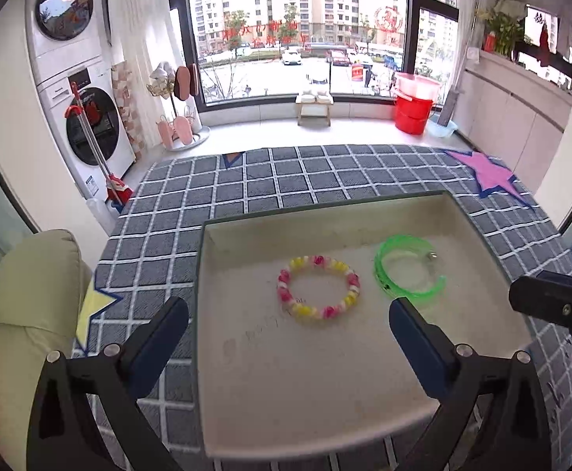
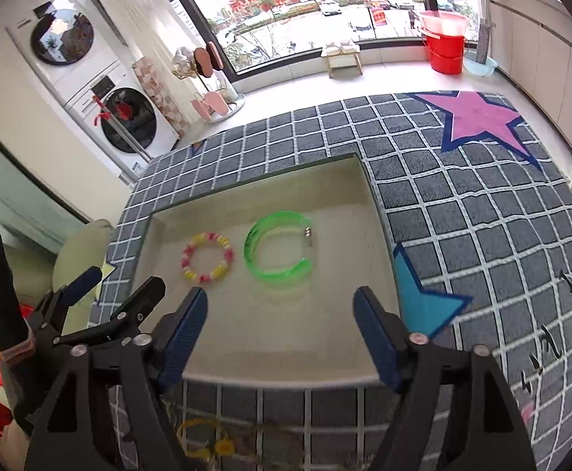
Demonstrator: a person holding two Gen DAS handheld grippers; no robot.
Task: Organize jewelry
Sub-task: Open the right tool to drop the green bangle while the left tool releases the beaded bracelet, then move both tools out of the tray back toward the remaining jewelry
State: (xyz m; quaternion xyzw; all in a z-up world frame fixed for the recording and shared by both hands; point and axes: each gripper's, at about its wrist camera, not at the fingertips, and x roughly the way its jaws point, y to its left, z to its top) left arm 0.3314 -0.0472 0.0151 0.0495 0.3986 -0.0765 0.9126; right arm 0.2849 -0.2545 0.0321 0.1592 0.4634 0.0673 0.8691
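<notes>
**Two bracelets in the tray, both grippers spread**

The bead bracelet [image 1: 318, 287] and green bangle [image 1: 408, 271] lie side by side, apart, in the tray [image 1: 246, 353] on the checked cloth [image 1: 286, 176]. The left gripper [image 1: 287, 316] and right gripper [image 2: 280, 305] hover spread wide, holding nothing. A yellow chain [image 2: 207, 441] lies on the cloth beside the tray.

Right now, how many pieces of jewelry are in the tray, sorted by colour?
Pink and yellow bead bracelet: 1
Green bangle: 1
Total in the tray: 2
A yellowish piece lies outside on the cloth, too hidden to identify.
</notes>
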